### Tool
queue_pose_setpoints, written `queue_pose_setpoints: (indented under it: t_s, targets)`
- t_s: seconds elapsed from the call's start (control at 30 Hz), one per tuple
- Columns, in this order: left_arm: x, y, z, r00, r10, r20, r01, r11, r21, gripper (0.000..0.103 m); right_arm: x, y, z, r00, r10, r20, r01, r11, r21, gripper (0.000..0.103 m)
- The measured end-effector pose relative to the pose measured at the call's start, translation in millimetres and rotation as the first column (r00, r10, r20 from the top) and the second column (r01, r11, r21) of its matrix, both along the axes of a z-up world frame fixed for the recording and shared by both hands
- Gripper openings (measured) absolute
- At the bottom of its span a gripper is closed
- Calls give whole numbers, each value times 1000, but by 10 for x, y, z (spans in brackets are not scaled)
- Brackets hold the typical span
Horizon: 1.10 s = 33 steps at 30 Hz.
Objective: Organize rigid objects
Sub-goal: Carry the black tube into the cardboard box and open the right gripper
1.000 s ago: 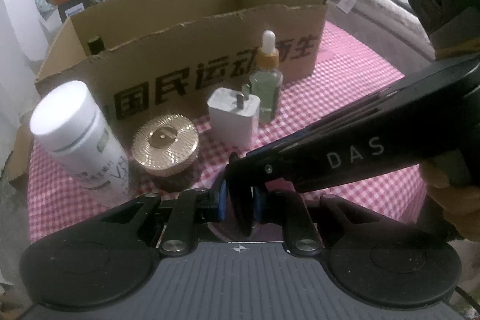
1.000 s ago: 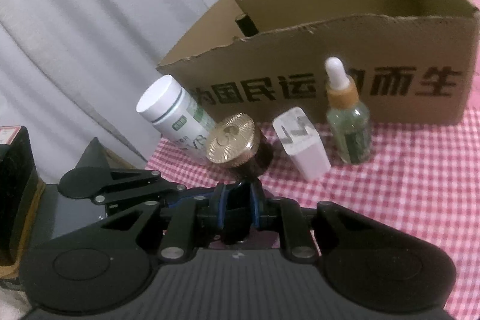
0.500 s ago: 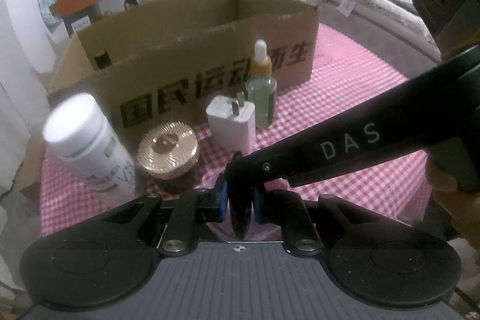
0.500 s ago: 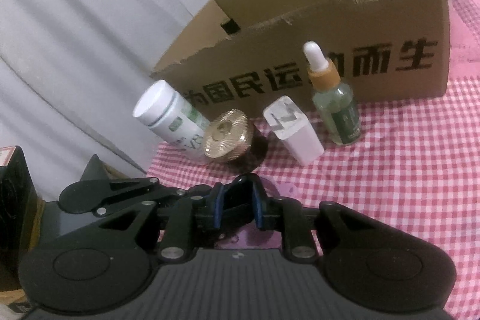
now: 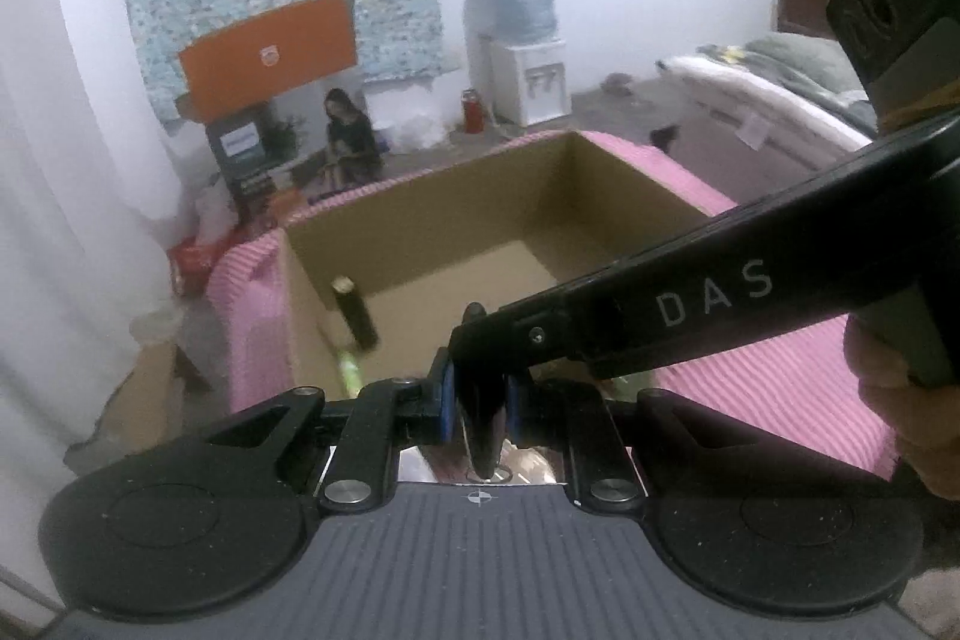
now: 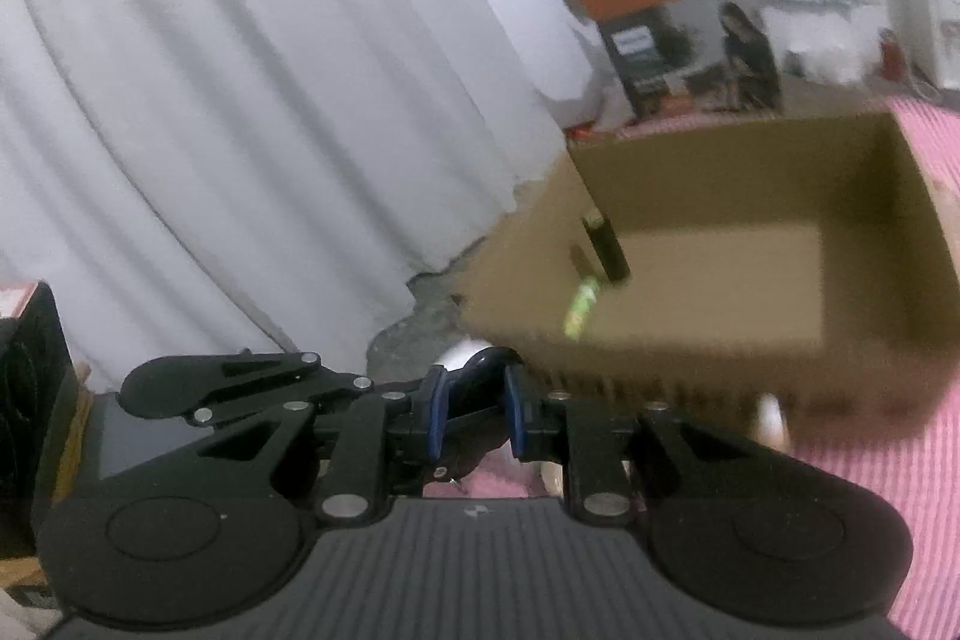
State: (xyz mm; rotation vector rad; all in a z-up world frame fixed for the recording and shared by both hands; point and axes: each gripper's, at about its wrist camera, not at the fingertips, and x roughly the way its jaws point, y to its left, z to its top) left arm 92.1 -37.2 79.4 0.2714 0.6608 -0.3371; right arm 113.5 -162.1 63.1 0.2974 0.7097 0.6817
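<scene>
The left hand-held gripper [image 5: 477,403] is clenched on the tip of the right hand-held gripper [image 6: 471,415], whose own blue pads grasp a dark part of the left. Ahead of both, the cardboard box [image 5: 606,184] sits on the pink-checked counter [image 5: 798,382]; a dark bottle [image 5: 355,316] stands in its near-left corner.

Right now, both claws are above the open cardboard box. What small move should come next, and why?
Probably open both and draw them apart: the left claw is shut on the right claw's finger, the right claw seemingly on a left finger, so neither can grasp anything for the cardboard box.
</scene>
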Motion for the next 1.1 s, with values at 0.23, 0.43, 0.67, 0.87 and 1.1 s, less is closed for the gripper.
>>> queue_pose_setpoints:
  t_s: [0.23, 0.43, 0.67, 0.87, 1.1]
  targets:
    - [861, 152, -44, 991, 41, -126, -42, 999, -4, 15, 947, 179, 84, 993, 17, -115, -21, 999, -30, 22]
    - [1508, 249, -485, 941, 91, -326, -79, 996, 48, 15, 1726, 300, -372, 939, 7, -343, -26, 998, -51, 22]
    - [1705, 277, -719, 914, 149, -378, -104, 985, 136, 17, 2170, 398, -840, 869, 4, -494, -24, 999, -34, 22]
    - [1689, 306, -623, 916, 152, -371, -120, 987, 108, 23, 2196, 384, -901, 862, -8, -506, -13, 999, -37, 23]
    - [1365, 330, -257, 959, 123, -254, -120, 992, 27, 55, 1935, 217, -634, 890, 3, -456, 7, 1000, 21, 23]
